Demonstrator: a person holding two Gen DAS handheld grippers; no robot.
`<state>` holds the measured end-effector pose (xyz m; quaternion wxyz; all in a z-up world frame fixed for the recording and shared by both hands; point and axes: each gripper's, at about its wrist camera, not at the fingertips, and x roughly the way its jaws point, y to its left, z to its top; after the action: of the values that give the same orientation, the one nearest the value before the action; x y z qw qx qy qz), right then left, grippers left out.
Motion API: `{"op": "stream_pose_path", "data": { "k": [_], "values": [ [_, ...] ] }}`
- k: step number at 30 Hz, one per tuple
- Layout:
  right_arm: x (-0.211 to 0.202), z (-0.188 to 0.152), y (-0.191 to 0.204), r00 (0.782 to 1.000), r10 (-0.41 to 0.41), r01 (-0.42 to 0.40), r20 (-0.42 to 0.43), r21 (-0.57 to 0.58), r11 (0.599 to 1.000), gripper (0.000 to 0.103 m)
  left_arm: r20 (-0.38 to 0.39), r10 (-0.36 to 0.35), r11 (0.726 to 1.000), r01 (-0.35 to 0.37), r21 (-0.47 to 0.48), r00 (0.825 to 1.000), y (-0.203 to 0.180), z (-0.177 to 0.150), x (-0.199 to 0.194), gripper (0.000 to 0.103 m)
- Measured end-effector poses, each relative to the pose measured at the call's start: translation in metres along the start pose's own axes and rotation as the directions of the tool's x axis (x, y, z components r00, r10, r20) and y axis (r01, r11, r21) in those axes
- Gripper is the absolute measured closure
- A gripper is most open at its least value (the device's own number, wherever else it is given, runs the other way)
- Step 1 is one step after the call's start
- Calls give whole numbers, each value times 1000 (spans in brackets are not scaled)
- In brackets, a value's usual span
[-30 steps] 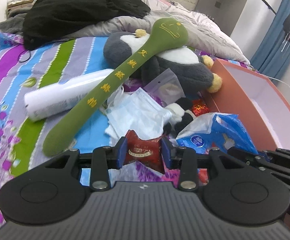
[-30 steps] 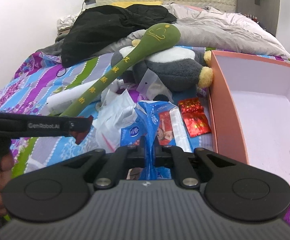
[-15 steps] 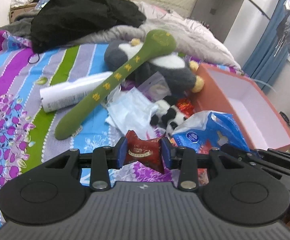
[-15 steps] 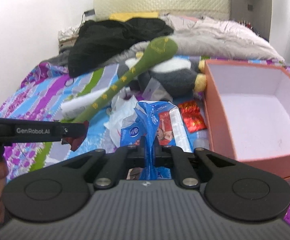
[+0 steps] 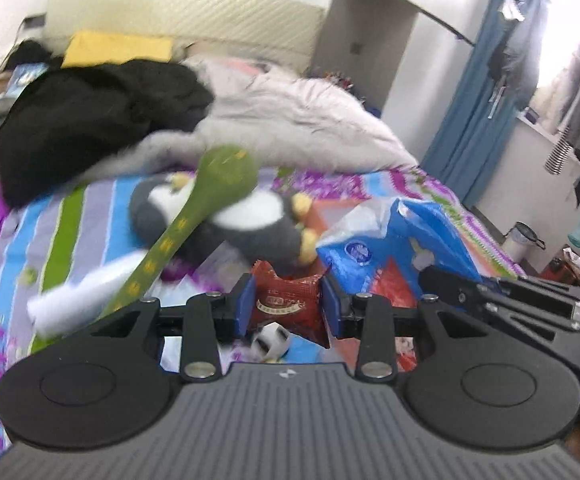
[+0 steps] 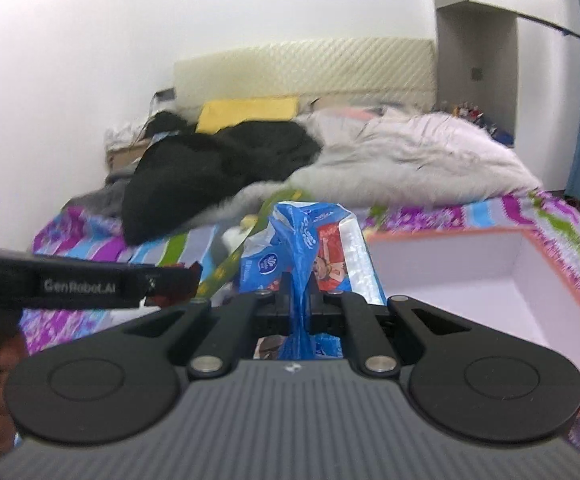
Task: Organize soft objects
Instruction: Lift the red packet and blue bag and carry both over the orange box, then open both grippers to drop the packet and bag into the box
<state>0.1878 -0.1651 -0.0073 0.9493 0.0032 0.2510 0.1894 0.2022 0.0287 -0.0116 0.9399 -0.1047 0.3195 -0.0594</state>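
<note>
The left hand-held gripper (image 5: 288,304) clamps a small red foil snack packet (image 5: 286,300); the right hand-held gripper (image 6: 295,298) pinches a crinkly blue plastic tissue pack (image 6: 309,240), both above the bed. The orange cardboard box with white inside (image 6: 489,276), right, looks empty: nothing is stowed. A grey-and-white plush penguin (image 5: 226,216) and long green plush stick (image 5: 194,232) lie left; the box mouth is unobstructed.
</note>
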Motion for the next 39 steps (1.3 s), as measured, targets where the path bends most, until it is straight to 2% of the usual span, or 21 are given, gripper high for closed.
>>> {"op": "stream_pose_path", "data": {
  "k": [3, 6, 9, 12, 15, 18, 25, 30, 35, 39],
  "values": [
    [0, 15, -19, 1000, -24, 24, 17, 29, 999, 95, 10, -33, 999, 33, 16, 999, -18, 20, 5, 61],
    [-3, 29, -38, 995, -95, 94, 37, 38, 995, 95, 16, -45, 999, 45, -27, 999, -31, 42, 14, 61],
    [-5, 39, -60, 985, -163, 161, 47, 44, 986, 95, 9, -90, 995, 91, -42, 996, -47, 62, 27, 61],
    [-1, 48, -82, 974, -225, 224, 14, 51, 973, 95, -29, -131, 991, 130, -37, 991, -69, 78, 46, 61],
    [6, 49, -105, 950, -308, 310, -45, 52, 949, 95, -87, -159, 987, 158, -13, 984, -96, 84, 71, 61],
    [18, 41, -137, 945, -298, 314, -132, 125, 941, 95, -170, -188, 982, 190, -2, 967, -122, 82, 102, 61],
    [45, 4, -185, 899, -325, 378, -294, 143, 915, 94, -328, -228, 972, 234, -22, 917, -158, 62, 171, 61],
    [59, -20, -206, 875, -318, 401, -364, 180, 898, 94, -416, -214, 971, 237, 4, 884, -176, 45, 209, 61],
    [63, -38, -218, 866, -299, 407, -401, 216, 888, 93, -462, -179, 980, 199, -7, 868, -174, 32, 230, 61],
    [64, -43, -220, 864, -300, 408, -405, 212, 888, 92, -486, -184, 981, 193, -31, 855, -172, 27, 236, 61]
  ]
}}
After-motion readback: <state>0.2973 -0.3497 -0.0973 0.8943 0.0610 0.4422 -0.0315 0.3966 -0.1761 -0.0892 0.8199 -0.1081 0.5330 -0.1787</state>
